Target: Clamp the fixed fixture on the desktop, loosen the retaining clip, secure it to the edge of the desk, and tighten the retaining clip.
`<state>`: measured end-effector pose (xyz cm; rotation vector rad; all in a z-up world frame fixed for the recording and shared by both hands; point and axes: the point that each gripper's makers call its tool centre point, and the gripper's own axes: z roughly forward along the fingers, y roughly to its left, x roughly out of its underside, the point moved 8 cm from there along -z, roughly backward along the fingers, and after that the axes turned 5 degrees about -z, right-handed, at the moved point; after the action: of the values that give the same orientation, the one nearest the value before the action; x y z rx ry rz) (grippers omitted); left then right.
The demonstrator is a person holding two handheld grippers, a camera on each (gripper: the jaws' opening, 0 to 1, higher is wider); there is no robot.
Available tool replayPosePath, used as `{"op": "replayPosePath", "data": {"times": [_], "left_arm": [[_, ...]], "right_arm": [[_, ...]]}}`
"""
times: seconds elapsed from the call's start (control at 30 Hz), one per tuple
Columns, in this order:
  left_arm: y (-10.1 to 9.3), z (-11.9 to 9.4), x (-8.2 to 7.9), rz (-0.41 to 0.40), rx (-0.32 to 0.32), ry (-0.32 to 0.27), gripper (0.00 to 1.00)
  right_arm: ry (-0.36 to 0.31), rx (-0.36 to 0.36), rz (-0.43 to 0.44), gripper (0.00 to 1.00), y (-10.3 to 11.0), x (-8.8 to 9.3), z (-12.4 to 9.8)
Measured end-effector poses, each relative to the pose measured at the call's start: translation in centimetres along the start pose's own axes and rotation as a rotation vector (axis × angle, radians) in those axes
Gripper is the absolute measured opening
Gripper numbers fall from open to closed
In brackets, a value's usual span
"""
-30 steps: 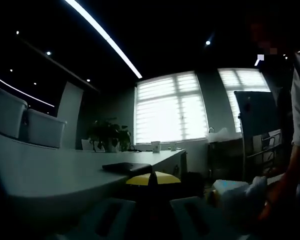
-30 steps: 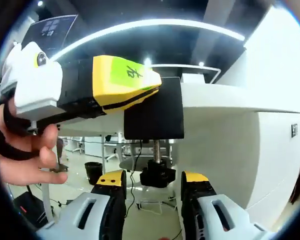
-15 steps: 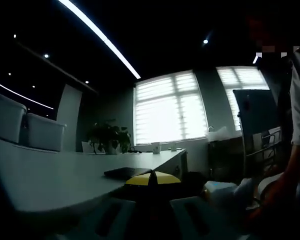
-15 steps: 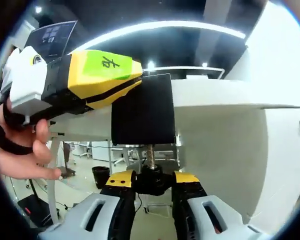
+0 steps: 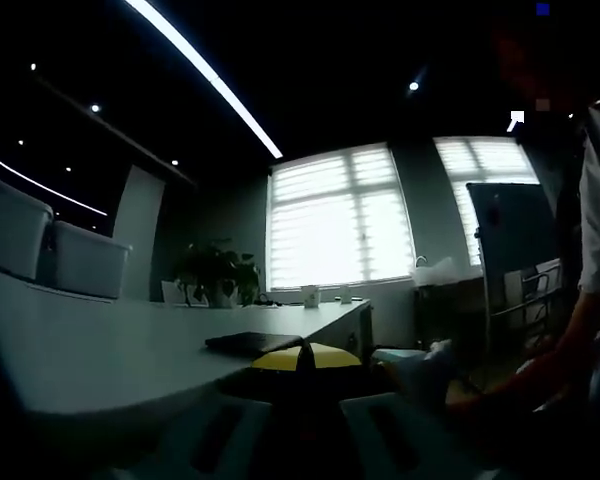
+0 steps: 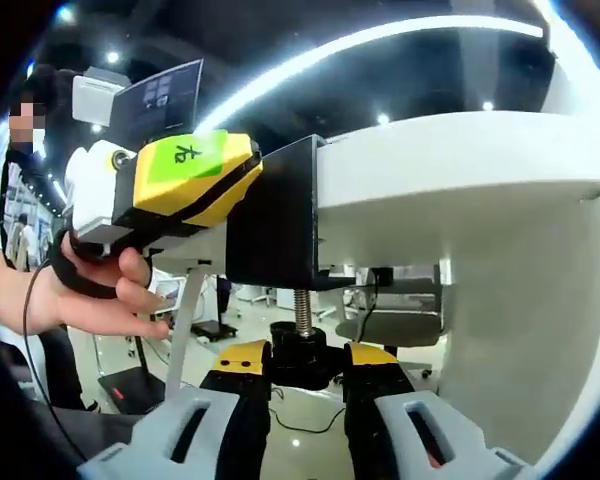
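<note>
One marking could be read: a single handwritten black character on a green label (image 6: pixel 187 156), stuck on the yellow top of the left gripper (image 6: pixel 242 175) where it reached into the right gripper view from the left, above and to the left of that view's own jaws. It looked like the Chinese character 左. A dark panel with pale squares (image 6: pixel 166 92) stood beyond and above that gripper, its print too small to make out. Nothing legible appeared in the dim left gripper view.
</note>
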<state>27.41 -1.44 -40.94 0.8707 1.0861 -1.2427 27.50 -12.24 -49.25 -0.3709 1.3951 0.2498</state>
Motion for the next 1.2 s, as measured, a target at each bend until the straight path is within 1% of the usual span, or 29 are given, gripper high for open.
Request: {"op": "replayPosePath", "data": {"times": [0.03,0.07,0.1,0.13,0.17,0.2,0.23,0.27,0.3,0.33,0.37,0.4,0.43,0.47,0.5,0.6,0.63,0.67,0.7,0.73,0.83,0.97,1.0,1.03,1.07,1.1,1.13,1.2], "left_arm": [[0.0,0.0,0.0,-0.001,0.000,0.000,0.01],[0.0,0.0,0.0,-0.001,0.000,0.000,0.01],[0.0,0.0,0.0,-0.001,0.000,0.000,0.01],[0.0,0.0,0.0,0.000,0.002,-0.001,0.01],[-0.1,0.0,0.0,-0.001,0.002,-0.002,0.01],[-0.1,0.0,0.0,-0.002,0.002,-0.002,0.01],[-0.1,0.0,0.0,-0.001,0.002,-0.003,0.01],[-0.1,0.0,0.0,0.000,0.003,-0.003,0.01],[-0.1,0.0,0.0,-0.001,0.003,-0.003,0.01],[-0.1,-0.1,0.0,-0.002,0.004,-0.003,0.01],[-0.1,-0.1,0.0,-0.001,0.004,-0.003,0.01],[-0.1,-0.1,0.0,0.000,0.004,-0.003,0.01],[-0.1,-0.1,0.0,0.001,0.003,-0.003,0.01],[-0.1,-0.1,0.0,0.001,0.003,-0.002,0.01],[-0.1,-0.1,0.0,0.002,0.002,-0.001,0.01],[-0.1,-0.1,0.0,0.003,0.001,-0.001,0.01],[-0.1,-0.1,-0.1,0.001,0.002,-0.001,0.01],[-0.1,-0.1,-0.1,0.001,0.002,-0.001,0.01],[-0.1,0.0,0.0,0.002,0.002,-0.001,0.01],[-0.1,0.0,0.0,0.002,0.001,-0.001,0.01],[-0.2,0.0,0.1,0.003,-0.002,-0.001,0.01],[-0.2,0.0,0.1,0.000,-0.001,0.000,0.01],[-0.2,0.0,0.1,0.000,0.000,0.000,0.01],[-0.2,0.0,0.1,-0.001,0.000,-0.002,0.01],[-0.2,0.0,0.1,-0.003,-0.001,-0.003,0.01],[-0.2,0.0,0.1,-0.002,-0.002,-0.004,0.01],[-0.2,-0.1,0.1,-0.001,-0.001,-0.003,0.01],[-0.2,-0.1,0.1,-0.002,0.000,-0.003,0.01]], "right_arm": [[0.000,0.003,0.004,0.27,0.0,0.0,0.0],[0.005,0.019,0.027,0.27,0.1,0.1,-0.2],[0.018,0.054,0.055,0.27,0.1,0.2,-0.5],[0.008,0.104,0.086,0.31,0.1,0.2,-0.7],[0.003,0.122,0.094,0.33,0.3,0.5,-1.0],[0.001,0.139,0.120,0.35,0.6,0.7,-1.3],[-0.010,0.173,0.142,0.37,0.9,0.9,-1.7],[-0.014,0.209,0.141,0.37,1.4,1.2,-2.1],[-0.005,0.240,0.142,0.37,1.8,1.6,-2.5],[0.005,0.277,0.120,0.37,2.3,1.8,-2.9],[-0.001,0.338,0.081,0.37,2.7,1.8,-3.4],[-0.008,0.409,0.068,0.37,2.9,1.8,-3.9],[-0.012,0.449,0.060,0.36,2.9,1.6,-4.2],[-0.024,0.467,0.059,0.35,3.1,1.4,-4.3],[-0.033,0.471,0.052,0.35,3.8,0.3,-4.5],[-0.022,0.487,-0.027,0.38,4.1,-0.6,-4.3],[-0.027,0.520,-0.071,0.39,3.8,-0.7,-3.7],[-0.026,0.530,-0.072,0.40,3.7,-0.7,-3.6],[-0.024,0.528,-0.048,0.40,3.7,-0.7,-2.8],[-0.016,0.542,-0.006,0.40,3.7,-0.7,-2.5],[-0.003,0.555,-0.008,0.40,3.2,-0.8,-1.1],[0.017,0.574,-0.003,0.38,2.4,-0.8,-0.3],[0.027,0.571,-0.008,0.36,2.4,-0.7,-0.1],[0.044,0.536,-0.001,0.34,2.5,-0.5,0.3],[0.068,0.531,0.013,0.33,2.4,-0.2,0.4],[0.065,0.532,0.016,0.30,2.2,-0.1,0.4],[0.058,0.508,0.020,0.28,2.4,0.0,0.6],[0.056,0.507,-0.010,0.28,2.5,0.0,0.5]]}}
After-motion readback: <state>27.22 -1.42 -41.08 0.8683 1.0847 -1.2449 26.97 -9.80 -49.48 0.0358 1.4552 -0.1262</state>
